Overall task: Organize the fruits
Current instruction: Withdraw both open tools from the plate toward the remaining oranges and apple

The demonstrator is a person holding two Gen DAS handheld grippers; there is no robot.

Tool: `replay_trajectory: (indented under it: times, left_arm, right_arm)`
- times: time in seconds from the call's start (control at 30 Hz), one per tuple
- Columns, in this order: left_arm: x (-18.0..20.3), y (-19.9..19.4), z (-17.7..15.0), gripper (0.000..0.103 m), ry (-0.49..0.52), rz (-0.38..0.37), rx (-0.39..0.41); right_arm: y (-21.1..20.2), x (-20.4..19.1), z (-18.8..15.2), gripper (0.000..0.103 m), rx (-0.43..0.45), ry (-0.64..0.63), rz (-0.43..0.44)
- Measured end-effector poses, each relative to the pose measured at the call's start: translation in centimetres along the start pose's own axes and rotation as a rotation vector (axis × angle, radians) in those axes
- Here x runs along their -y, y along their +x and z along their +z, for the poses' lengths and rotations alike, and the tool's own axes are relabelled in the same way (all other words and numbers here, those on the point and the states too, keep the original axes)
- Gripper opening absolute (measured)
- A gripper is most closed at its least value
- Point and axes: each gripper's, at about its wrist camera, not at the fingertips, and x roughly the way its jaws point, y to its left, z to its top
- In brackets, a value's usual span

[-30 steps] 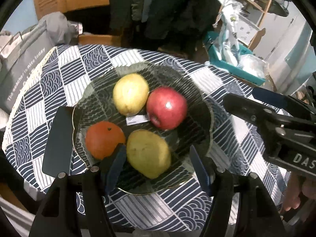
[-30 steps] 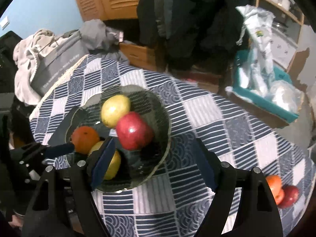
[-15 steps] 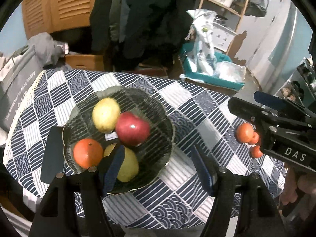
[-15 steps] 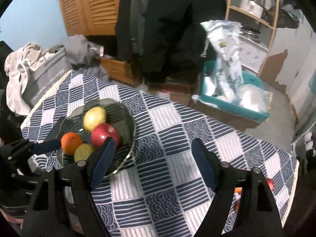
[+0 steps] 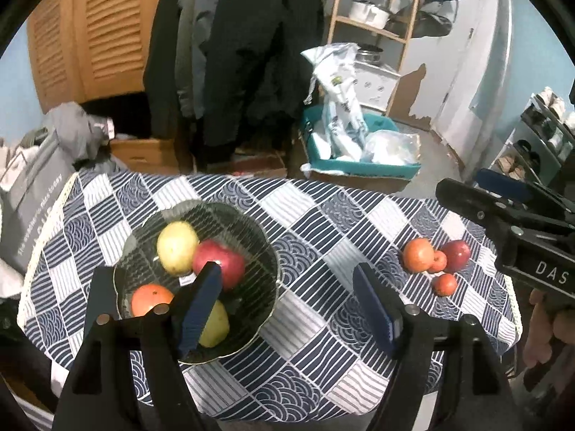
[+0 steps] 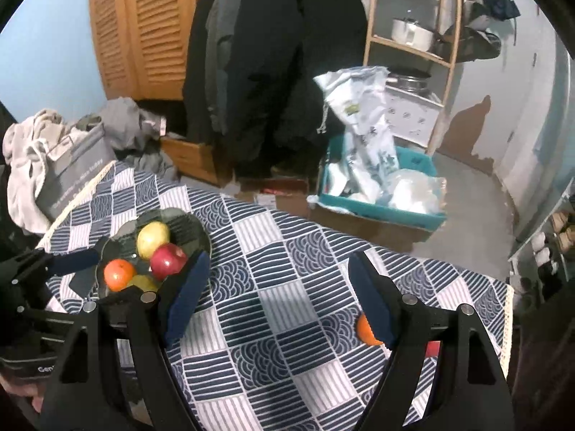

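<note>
Blue-white patterned tablecloth (image 5: 323, 222) covers table. Behind it dark coats (image 5: 237, 46) hang beside louvred wooden doors (image 5: 90, 28). Teal box (image 5: 359, 165) on floor holds white plastic bags (image 5: 341, 107). Wooden shelf (image 6: 413, 46) carries a metal pot (image 6: 411, 32). Grey bag with print (image 6: 77, 168) at left, pale cloth (image 6: 25, 165) heaped beside it. Cardboard box (image 5: 143, 151) on floor

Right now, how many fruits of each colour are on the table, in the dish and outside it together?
Yellow-green: 2, both in the glass dish
Red: 2, one in the dish, one loose
Orange: 4, one in the dish, three loose
Total: 8
</note>
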Motion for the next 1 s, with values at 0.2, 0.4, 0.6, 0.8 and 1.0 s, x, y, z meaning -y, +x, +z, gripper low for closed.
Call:
replay_trajectory:
  times: [0.2, 0.4, 0.6, 0.8, 1.0]
  left_arm:
    - [1.7, -0.9, 0.5, 0.080, 0.038, 0.001, 0.031]
    - [3.1, -1.4, 0.9, 0.080, 0.058, -0.012, 0.042]
    - [4.6, -1.7, 1.2, 0.080, 0.083, -0.017, 0.054]
    - [5.9, -1.8, 1.4, 0.080, 0.104, -0.022, 0.060]
    - [7.1, -1.8, 1.6, 0.081, 0.122, -0.029, 0.064]
  right_arm:
    - [-2.0, 1.6, -0.4, 0.080, 0.024, 0.020, -0.019]
    - [-3.8, 3.4, -0.9, 0.080, 0.047, 0.042, -0.048]
    - [-4.9, 5.0, -1.5, 0.080, 0.053, 0.058, -0.073]
    - [-5.6, 6.5, -2.2, 0.080, 0.054, 0.082, -0.089]
    - [-6.2, 7.7, -2.8, 0.080, 0.055, 0.093, -0.106]
